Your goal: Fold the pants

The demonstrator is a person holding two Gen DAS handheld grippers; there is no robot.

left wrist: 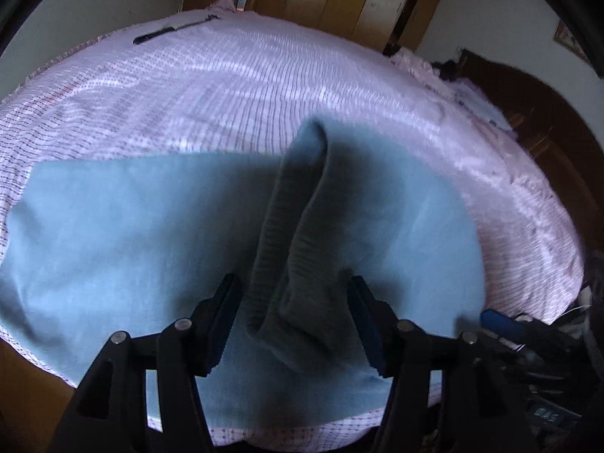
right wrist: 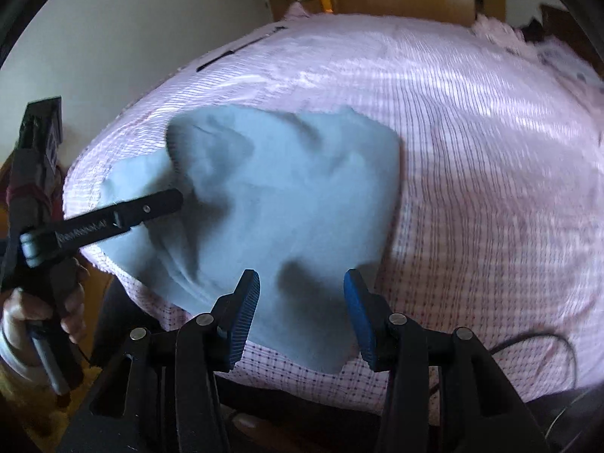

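- Pants (left wrist: 151,234): light blue, lying on the bed (left wrist: 264,87) near its front edge; in my left wrist view they spread wide across the lower half of the frame.
- Ribbed band of the pants (left wrist: 290,249): a darker, grey-blue strip, raised as a fold and running from between my left fingers up toward the middle of the bed.
- Left claw (left wrist: 294,324): released. Its blue pads (left wrist: 226,324) stand apart on either side of the ribbed band and do not press on it. The band lies loose in the gap.
- Right claw (right wrist: 302,313): released. Its blue pads (right wrist: 245,313) stand apart above the near corner of the pants (right wrist: 287,196), with the cloth showing flat between them and not pinched.
- Pants in my right wrist view: bunched into a rumpled heap with soft creases, resting on the bed (right wrist: 472,151) close to its near left corner.
- Left claw as seen from my right wrist (right wrist: 177,200): a black finger reaching in from the left, its tip over the left part of the heap; whether it touches the cloth I cannot tell.
- My left hand (right wrist: 41,309): wrapped round the black handle of that claw at the left edge of the frame.
- Bed cover: pink-lilac with fine dark check lines, blurred on the right side.
- Dark narrow object (left wrist: 173,30): lying on the far side of the bed, well apart from the pants; too small to name.
- Wooden wardrobe (left wrist: 358,0): beyond the far end of the bed.
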